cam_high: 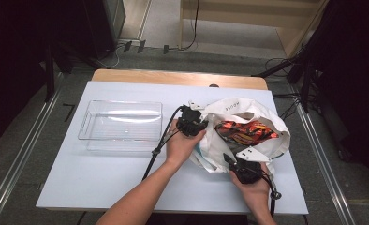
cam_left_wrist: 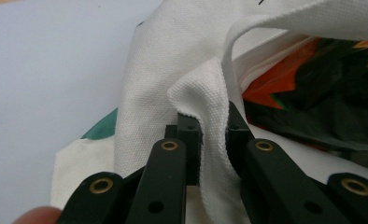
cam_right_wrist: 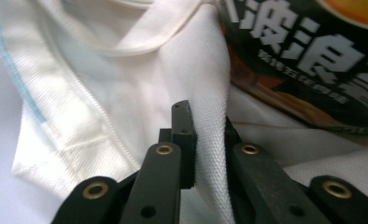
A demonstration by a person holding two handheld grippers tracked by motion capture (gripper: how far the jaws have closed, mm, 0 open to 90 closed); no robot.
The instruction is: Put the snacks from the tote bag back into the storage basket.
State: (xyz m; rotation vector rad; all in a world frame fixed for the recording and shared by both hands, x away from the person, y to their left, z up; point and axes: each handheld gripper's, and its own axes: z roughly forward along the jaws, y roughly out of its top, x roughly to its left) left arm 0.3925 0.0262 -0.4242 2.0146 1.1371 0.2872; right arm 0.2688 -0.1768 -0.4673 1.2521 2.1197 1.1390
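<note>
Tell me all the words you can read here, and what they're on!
"波浪": big white characters on the snack packet inside the white tote bag.
Smaller characters beneath them on the packet: too blurred to read.
Dark letters on the bag's upper edge, high view: too small to read.

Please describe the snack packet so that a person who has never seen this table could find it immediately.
On the white table, look to the right half, where a white cloth bag lies with its mouth held open by the left gripper and the right gripper. The snack packet lies inside that opening. It is glossy black, orange and red, while the clear tray to the left is colourless.
</note>
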